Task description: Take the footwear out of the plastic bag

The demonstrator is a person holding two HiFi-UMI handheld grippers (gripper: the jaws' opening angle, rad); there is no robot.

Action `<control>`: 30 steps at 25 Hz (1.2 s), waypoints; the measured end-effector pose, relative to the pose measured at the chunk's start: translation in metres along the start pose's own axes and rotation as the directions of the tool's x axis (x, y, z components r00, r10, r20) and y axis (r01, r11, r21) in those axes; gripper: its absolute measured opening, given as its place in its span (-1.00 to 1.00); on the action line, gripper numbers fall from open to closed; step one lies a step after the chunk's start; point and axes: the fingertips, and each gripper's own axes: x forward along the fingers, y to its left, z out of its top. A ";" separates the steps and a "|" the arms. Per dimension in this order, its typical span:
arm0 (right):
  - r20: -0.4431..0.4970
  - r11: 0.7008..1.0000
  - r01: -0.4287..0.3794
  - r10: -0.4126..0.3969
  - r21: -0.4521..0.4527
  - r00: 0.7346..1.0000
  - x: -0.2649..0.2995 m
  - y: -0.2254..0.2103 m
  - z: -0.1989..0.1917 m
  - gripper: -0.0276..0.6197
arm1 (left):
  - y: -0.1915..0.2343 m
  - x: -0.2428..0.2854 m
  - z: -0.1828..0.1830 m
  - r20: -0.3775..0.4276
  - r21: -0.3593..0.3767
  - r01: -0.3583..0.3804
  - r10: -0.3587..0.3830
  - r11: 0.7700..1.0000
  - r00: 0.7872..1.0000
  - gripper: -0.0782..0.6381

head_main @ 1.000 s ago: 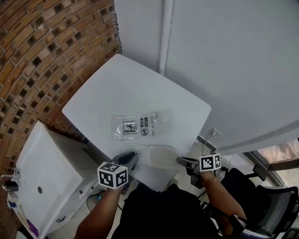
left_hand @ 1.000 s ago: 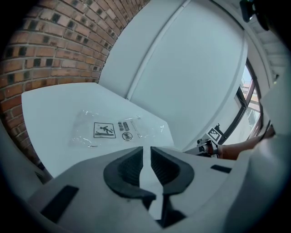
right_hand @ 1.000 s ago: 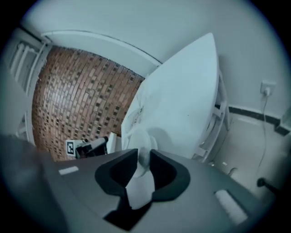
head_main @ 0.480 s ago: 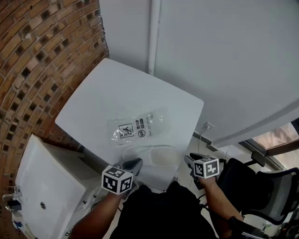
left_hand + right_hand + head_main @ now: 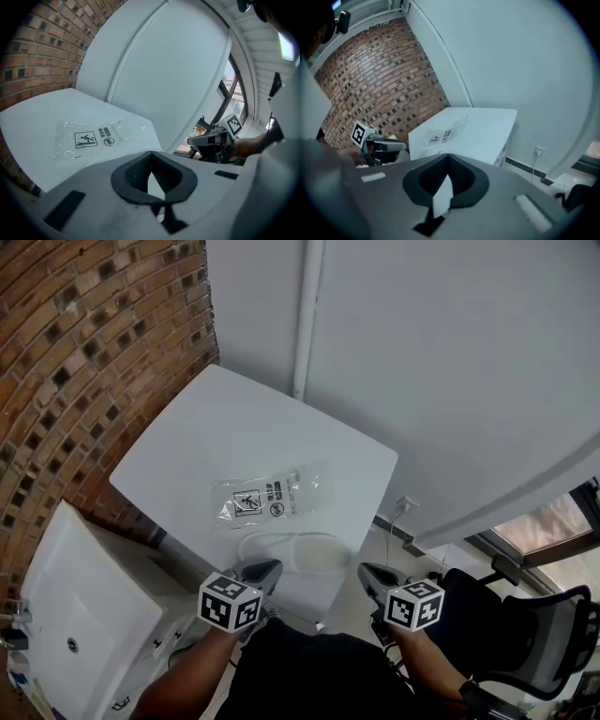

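A clear plastic bag (image 5: 270, 495) with black print lies flat and looks empty in the middle of the white table (image 5: 234, 423). White footwear (image 5: 292, 549) rests on the table just in front of it, near the front edge. My left gripper (image 5: 266, 568) hovers at the footwear's near left end. My right gripper (image 5: 366, 572) hangs off the table's front right edge, apart from the footwear. Both have just been closing and stand shut with nothing between them. The bag (image 5: 91, 138) also shows beyond the left gripper (image 5: 151, 158), and the bag (image 5: 442, 134) beyond the right gripper (image 5: 449, 160).
A brick wall (image 5: 75, 343) runs along the table's left side. A white cabinet (image 5: 80, 615) stands at the lower left. A white pipe (image 5: 305, 315) runs up the wall behind the table. A black chair (image 5: 530, 634) sits at the right, and a wall socket (image 5: 405, 505) is low by the table's corner.
Both grippers have drawn back from the footwear's ends toward me, the right one lifting off the table edge. Their jaws have closed. The footwear and bag stay on the table.
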 end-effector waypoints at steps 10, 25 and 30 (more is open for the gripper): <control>0.081 0.973 -0.183 0.196 -0.142 0.977 -0.080 0.032 0.002 -0.91 | -0.077 -0.013 -0.012 0.113 -0.056 -0.081 0.087 0.995 0.990 -0.76; 0.041 0.937 -0.283 0.297 -0.203 0.954 -0.135 0.040 -0.061 -0.91 | -0.172 -0.060 -0.082 0.115 -0.070 -0.212 0.219 0.975 0.969 -0.76; 0.051 0.936 -0.275 0.293 -0.220 0.955 -0.140 0.051 -0.064 -0.91 | -0.181 -0.060 -0.076 0.106 -0.031 -0.186 0.188 0.982 0.976 -0.76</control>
